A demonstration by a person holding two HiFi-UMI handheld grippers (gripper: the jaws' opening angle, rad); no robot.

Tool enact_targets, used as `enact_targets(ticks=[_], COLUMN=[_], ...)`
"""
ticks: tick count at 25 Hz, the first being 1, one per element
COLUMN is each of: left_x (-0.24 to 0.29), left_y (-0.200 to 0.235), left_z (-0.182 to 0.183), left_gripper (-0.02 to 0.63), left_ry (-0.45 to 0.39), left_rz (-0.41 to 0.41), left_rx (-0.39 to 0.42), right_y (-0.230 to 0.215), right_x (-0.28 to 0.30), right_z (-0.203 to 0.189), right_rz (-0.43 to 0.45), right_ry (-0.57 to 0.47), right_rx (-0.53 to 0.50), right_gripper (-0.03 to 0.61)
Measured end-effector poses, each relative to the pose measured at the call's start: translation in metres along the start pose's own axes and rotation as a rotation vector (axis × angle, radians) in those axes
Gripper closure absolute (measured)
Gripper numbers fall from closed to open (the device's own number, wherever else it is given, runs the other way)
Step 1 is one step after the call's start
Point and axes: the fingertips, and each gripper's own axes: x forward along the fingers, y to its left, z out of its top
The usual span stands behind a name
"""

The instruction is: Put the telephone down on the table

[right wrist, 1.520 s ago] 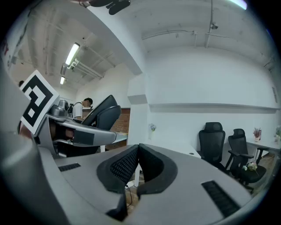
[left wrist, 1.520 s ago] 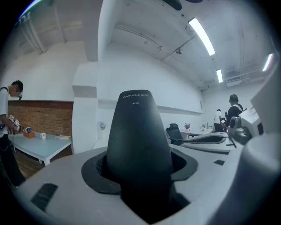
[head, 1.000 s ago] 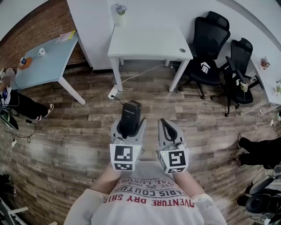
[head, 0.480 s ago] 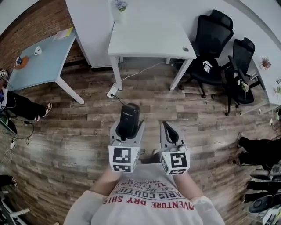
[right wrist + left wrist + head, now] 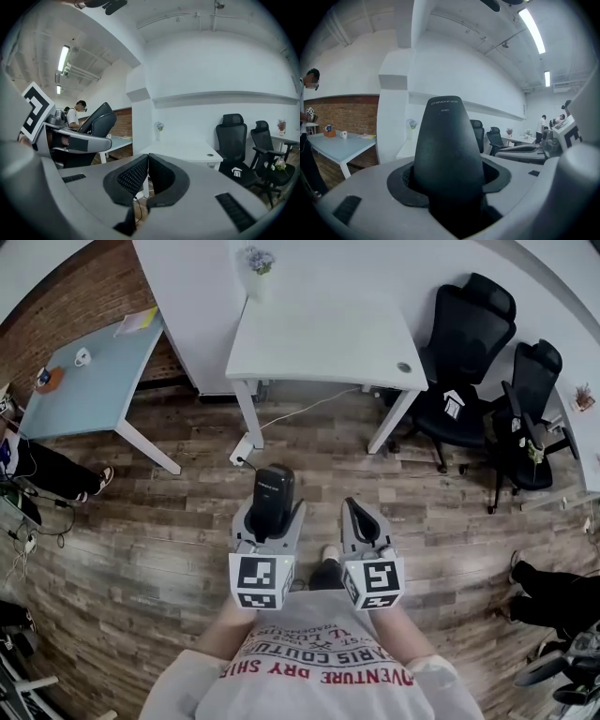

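Phone (image 5: pixel 447 150): we find it pinched upright in the left gripper (image 5: pixel 271 514), above the floor.
Right gripper (image 5: pixel 146 176): jaws pressed together, empty.
Table (image 5: pixel 323 343): ahead, well apart from the phone.
Progress: we judge the carry under way; the approach and set-down remain.

1. The head view looks steeply down from above the person onto the wooden floor (image 5: pixel 159 521). The left claw (image 5: pixel 269 517) and right claw (image 5: pixel 355 510) sit close below the lens, pointing toward the picture's top.
2. The left claw view rides on its claw and faces nearly level along the jaws. The telephone (image 5: pixel 447 150) stands very near and fills the centre.
3. The right claw view faces nearly level likewise, its jaws close in the foreground.
4. All three views share the white desk (image 5: pixel 323 338) and the black chairs (image 5: pixel 469 334) ahead.
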Motion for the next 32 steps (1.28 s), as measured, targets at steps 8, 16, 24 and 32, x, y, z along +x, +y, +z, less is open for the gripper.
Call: enact_targets(ticks=[8, 16, 24, 32], left_x=[0.108, 0.184, 0.240, 0.325], left_y=[-0.025, -0.048, -0.030, 0.021], left_z=[0.043, 0.055, 0.061, 0.081], left_gripper=[0.318, 0.318, 0.318, 0.318], left_ry=[-0.024, 0.003, 0.007, 0.011], left_rz=[0.061, 0.050, 0.045, -0.028], left_rx=[-0.029, -0.052, -0.043, -0.069], right_y=[-0.099, -0.163, -0.197, -0.225], right_x=[0.066, 0.111, 0.158, 0.248], right_z=[0.031, 0.039, 0.028, 0.040], right_rz=[0.086, 0.121, 0.103, 0.037], right_ry=[-0.023, -0.027, 0.002, 0.013], right_rx=[-0.026, -0.013, 0.021, 0.033], right_gripper=[0.554, 0.554, 0.554, 0.554])
